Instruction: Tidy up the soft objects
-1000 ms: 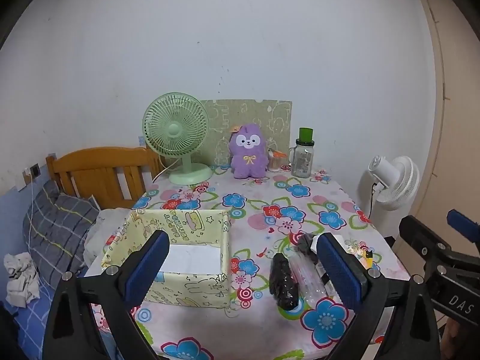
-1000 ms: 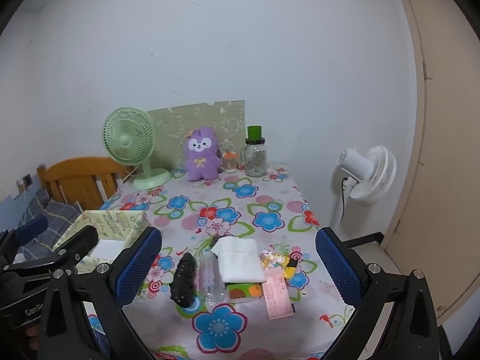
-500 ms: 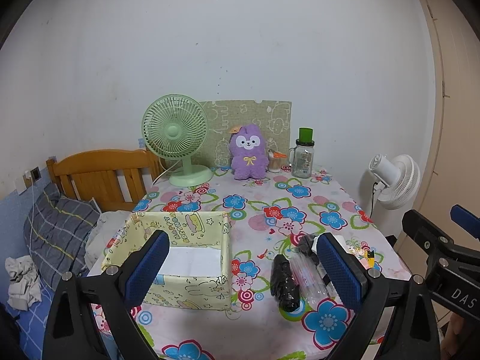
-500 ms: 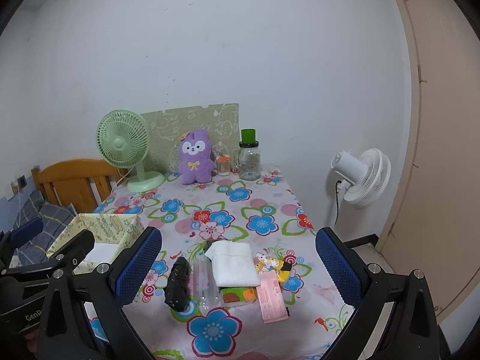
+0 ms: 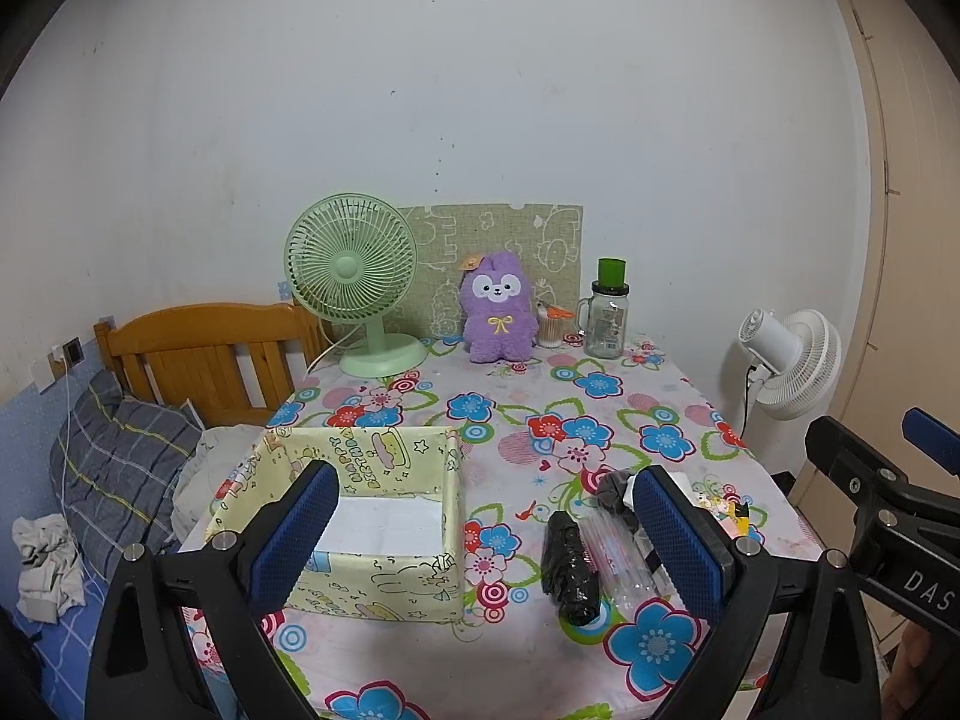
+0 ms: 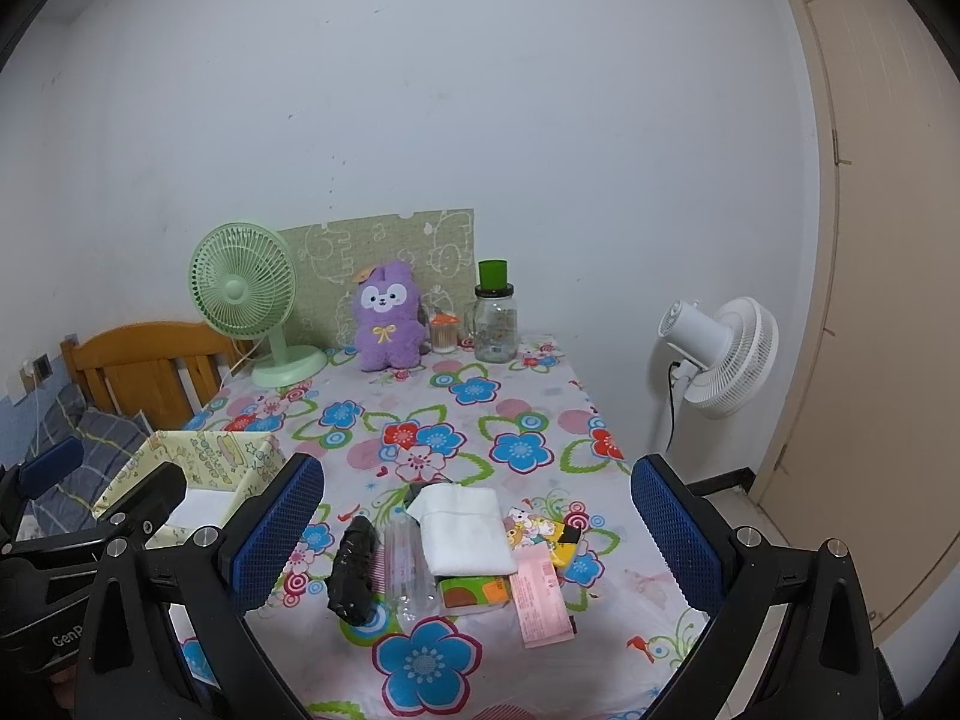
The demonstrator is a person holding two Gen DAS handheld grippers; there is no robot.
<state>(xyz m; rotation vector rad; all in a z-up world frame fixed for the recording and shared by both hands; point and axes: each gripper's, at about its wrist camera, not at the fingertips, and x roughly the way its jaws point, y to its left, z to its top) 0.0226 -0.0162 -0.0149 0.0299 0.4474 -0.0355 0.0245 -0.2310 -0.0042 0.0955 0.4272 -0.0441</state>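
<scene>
A yellow patterned fabric box (image 5: 360, 510) stands open at the table's front left, with white lining inside; it also shows in the right wrist view (image 6: 204, 456). At the front right lie a black wrapped bundle (image 6: 353, 570), a clear plastic pack (image 6: 408, 564), a folded white cloth (image 6: 465, 531), a pink packet (image 6: 540, 597) and small cartoon packets (image 6: 540, 531). A purple plush toy (image 5: 498, 306) sits at the back. My left gripper (image 5: 480, 540) is open and empty above the table's front edge. My right gripper (image 6: 474, 534) is open and empty, held above the pile.
A green desk fan (image 5: 354, 282), a glass jar with green lid (image 5: 609, 318) and a small orange-lidded pot (image 5: 552, 327) stand at the back. A white floor fan (image 6: 720, 354) stands to the right. A wooden bed head (image 5: 198, 354) and bedding are at the left.
Both grippers have drawn back and up a little, so the table looks slightly farther and lower. Nothing on the table moved.
</scene>
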